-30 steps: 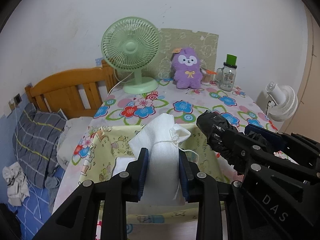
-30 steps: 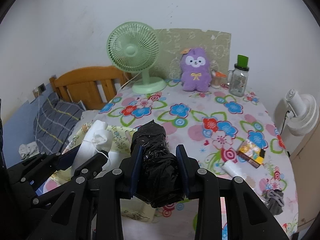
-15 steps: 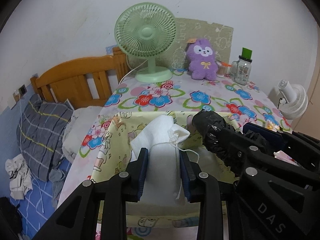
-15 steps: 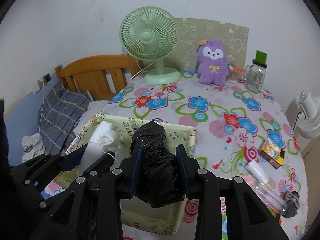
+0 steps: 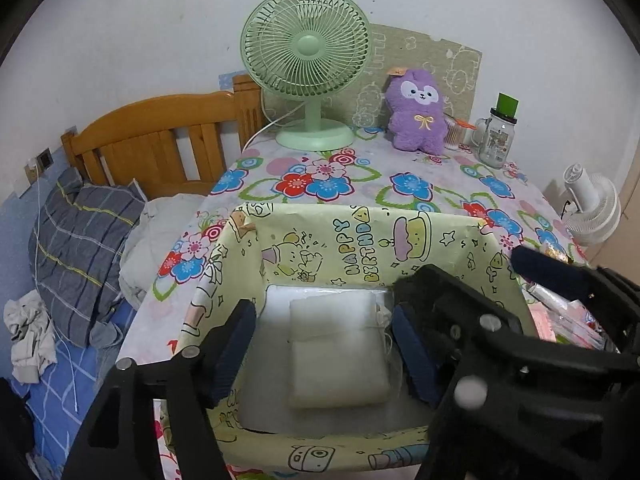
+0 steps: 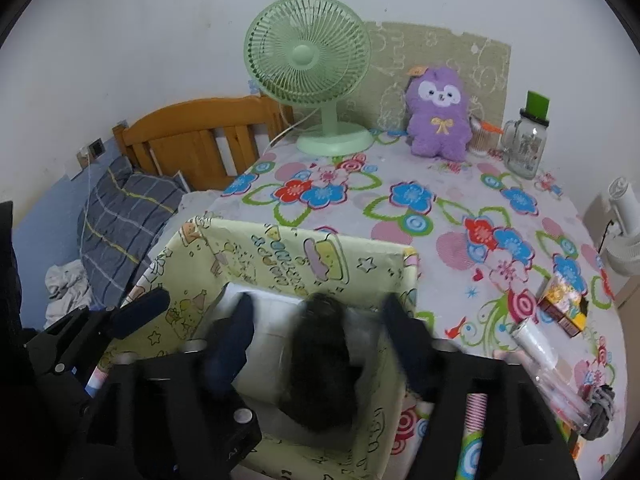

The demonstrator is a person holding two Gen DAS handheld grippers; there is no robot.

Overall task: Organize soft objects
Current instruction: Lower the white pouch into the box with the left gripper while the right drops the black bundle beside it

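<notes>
A yellow cartoon-print fabric box (image 5: 360, 236) (image 6: 280, 256) stands at the near edge of the floral table. In the left wrist view my left gripper (image 5: 324, 344) is open above the box, and a white soft pouch (image 5: 338, 352) lies loose inside between its fingers. In the right wrist view my right gripper (image 6: 320, 328) is open over the box, and a black soft bundle (image 6: 320, 364), blurred, lies in the box between its fingers. A purple plush toy (image 5: 418, 114) (image 6: 440, 120) sits at the back of the table.
A green desk fan (image 5: 308, 60) and a glass jar with a green lid (image 5: 496, 136) stand at the back. Small packets (image 6: 564, 308) and a grey item (image 6: 600, 404) lie at the table's right. A wooden bed (image 5: 160, 148) with a pillow is at left. A white fan (image 5: 592, 208) stands at right.
Both grippers moved down over the box and opened. The white pouch and the black bundle, held before, now lie inside the box.
</notes>
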